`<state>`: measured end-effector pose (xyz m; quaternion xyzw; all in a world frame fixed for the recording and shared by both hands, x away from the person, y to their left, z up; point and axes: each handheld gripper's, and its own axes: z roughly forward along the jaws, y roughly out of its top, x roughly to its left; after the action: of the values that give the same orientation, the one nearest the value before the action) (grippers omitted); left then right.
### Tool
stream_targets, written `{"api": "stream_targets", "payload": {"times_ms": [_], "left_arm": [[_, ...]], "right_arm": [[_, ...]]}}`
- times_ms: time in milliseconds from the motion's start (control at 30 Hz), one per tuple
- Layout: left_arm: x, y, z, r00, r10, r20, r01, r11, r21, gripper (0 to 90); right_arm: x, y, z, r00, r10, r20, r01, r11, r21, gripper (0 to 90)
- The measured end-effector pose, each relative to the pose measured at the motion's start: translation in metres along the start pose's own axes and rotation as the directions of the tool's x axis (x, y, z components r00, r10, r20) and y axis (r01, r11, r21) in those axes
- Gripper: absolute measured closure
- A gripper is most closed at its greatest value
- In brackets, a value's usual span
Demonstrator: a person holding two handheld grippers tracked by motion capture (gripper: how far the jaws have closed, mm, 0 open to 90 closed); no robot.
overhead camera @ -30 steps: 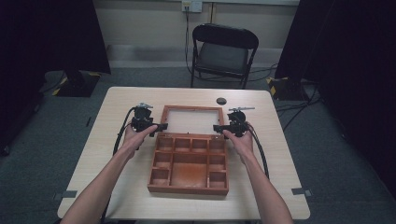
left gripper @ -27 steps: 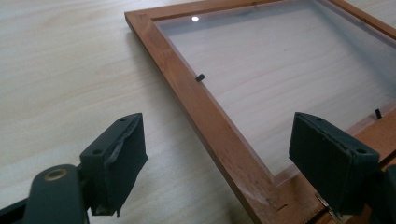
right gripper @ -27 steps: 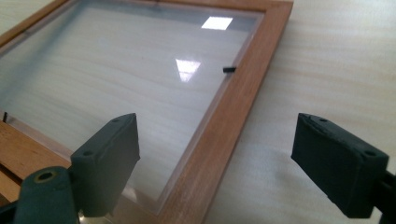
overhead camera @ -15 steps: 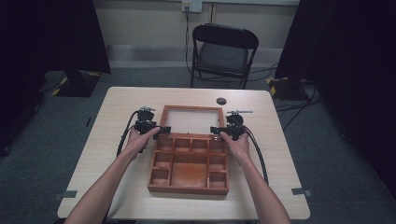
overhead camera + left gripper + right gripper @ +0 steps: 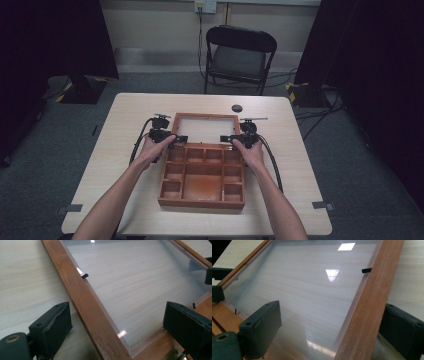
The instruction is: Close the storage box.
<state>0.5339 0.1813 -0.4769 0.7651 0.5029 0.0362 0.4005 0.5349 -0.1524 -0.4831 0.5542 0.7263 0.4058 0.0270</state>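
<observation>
High view first: a wooden box sits mid-counter, its compartments facing up, and its glazed lid lies flat on the far side, hinged open. Left gripper is at the lid's left rail, right gripper at the right rail, a hand on each. Left gripper view now, and the jaws stand wide, one out over bare counter, the other over the glass pane, with the wooden lid frame running between them, nothing pinched. Right gripper view tells the same story, jaws spread either side of the rail, no contact I can make out. Beyond the lid, a small dark disc rests on the counter, and a folding chair stands behind.
</observation>
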Motion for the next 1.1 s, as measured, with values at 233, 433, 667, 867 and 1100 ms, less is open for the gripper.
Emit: {"api": "stream_targets", "payload": {"times_ms": [233, 433, 667, 867, 1100], "left_arm": [[-0.001, 0.001, 0.005, 0.9996, -0.019, 0.021, 0.018, 0.9997, 0.016, 3.8], [0.003, 0.000, 0.007, 0.9975, -0.029, 0.064, 0.028, 0.9995, 0.014, 3.9], [0.000, 0.001, 0.005, 0.9961, -0.053, 0.071, 0.051, 0.9985, 0.022, 8.6], [-0.004, 0.003, 0.001, 0.9992, -0.003, 0.040, 0.003, 1.0000, 0.000, 10.2], [-0.005, 0.005, -0.008, 0.9995, 0.024, 0.021, -0.023, 0.9995, -0.022, 16.3]], "right_arm": [[0.001, 0.001, 0.000, 0.9999, -0.004, -0.014, 0.004, 0.9998, 0.017, 7.8], [0.001, 0.000, 0.000, 0.9999, -0.013, -0.009, 0.013, 0.9999, 0.002, 7.8], [0.004, -0.001, -0.003, 0.9989, -0.044, 0.014, 0.044, 0.9988, -0.023, 7.9], [0.010, 0.002, -0.006, 0.9948, -0.090, 0.048, 0.092, 0.9950, -0.039, 7.9], [0.014, 0.006, -0.015, 0.9918, -0.104, 0.073, 0.110, 0.9912, -0.074, 16.3]]}}
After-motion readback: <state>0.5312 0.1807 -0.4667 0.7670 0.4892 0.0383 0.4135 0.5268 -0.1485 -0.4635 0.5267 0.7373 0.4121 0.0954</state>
